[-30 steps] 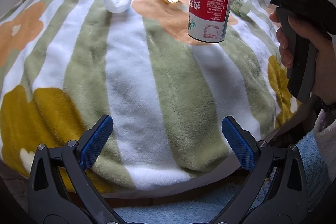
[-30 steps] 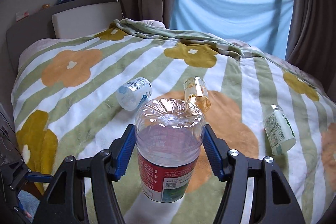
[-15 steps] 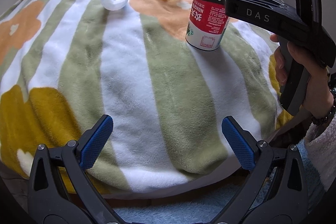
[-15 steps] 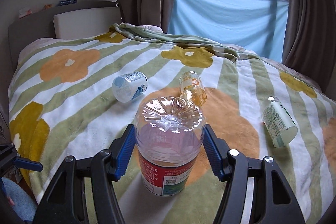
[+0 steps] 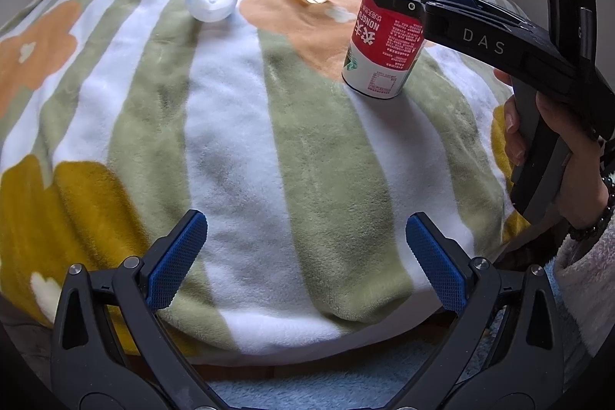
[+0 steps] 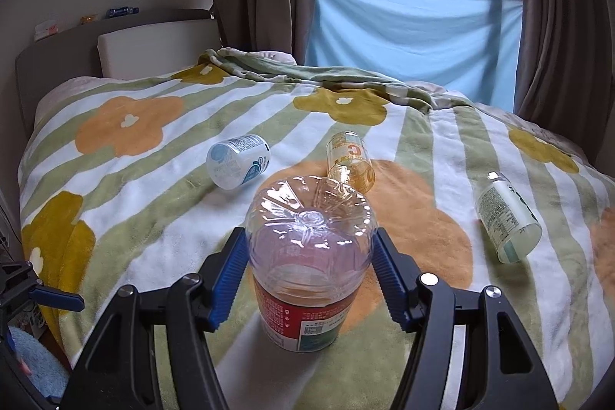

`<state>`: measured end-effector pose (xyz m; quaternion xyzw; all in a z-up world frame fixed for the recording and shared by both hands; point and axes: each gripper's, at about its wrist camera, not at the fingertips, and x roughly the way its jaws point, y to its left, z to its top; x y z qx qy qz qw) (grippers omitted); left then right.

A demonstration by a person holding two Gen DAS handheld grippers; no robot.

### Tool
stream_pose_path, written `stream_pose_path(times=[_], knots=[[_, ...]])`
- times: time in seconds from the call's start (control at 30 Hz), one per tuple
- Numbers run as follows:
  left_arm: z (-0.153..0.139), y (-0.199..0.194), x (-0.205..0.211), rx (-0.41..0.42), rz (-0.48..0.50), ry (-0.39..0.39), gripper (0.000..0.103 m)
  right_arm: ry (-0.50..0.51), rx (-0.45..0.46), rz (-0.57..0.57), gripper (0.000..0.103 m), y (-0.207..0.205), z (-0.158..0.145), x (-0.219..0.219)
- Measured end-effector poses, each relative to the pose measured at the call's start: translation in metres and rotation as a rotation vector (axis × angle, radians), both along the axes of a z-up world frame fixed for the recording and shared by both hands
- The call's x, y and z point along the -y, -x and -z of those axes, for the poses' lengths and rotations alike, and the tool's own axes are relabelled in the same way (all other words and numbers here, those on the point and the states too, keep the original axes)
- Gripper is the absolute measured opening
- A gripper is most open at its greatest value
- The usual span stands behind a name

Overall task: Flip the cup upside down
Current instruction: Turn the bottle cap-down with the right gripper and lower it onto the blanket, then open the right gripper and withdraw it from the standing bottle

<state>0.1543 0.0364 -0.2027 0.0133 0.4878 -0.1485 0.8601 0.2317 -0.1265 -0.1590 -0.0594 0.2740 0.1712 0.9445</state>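
Jaws of right gripper [image 6: 309,275] clamp inverted cup [image 6: 309,256] resting on blanket [image 6: 153,218]; left gripper [image 5: 305,254] spread wide, empty.

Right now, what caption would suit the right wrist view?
Blue-padded tongs flank an upside-down red-labelled cup resting on a flowered blanket.

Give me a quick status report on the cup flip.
Right gripper around red-label cup, pads at or just off its sides. Cup inverted, rim on blanket. Left gripper open, empty. Nothing in the way.
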Motion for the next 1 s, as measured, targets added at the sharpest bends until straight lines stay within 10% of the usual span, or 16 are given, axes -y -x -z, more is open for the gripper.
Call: stream_pose_path(times=[0.23,0.7,1.0], knots=[[0.002,-0.001,0.0,-0.007,-0.001,0.0,0.103,-0.031,0.006,0.015,0.102,-0.003,0.003,0.001],[-0.004,0.0,-0.001,0.007,-0.012,-0.004,0.103,-0.027,0.008,-0.008,0.103,0.0,0.006,-0.001],[-0.045,0.017,0.008,0.087,-0.012,-0.009,0.103,-0.044,0.081,-0.009,0.103,0.042,-0.047,0.012]])
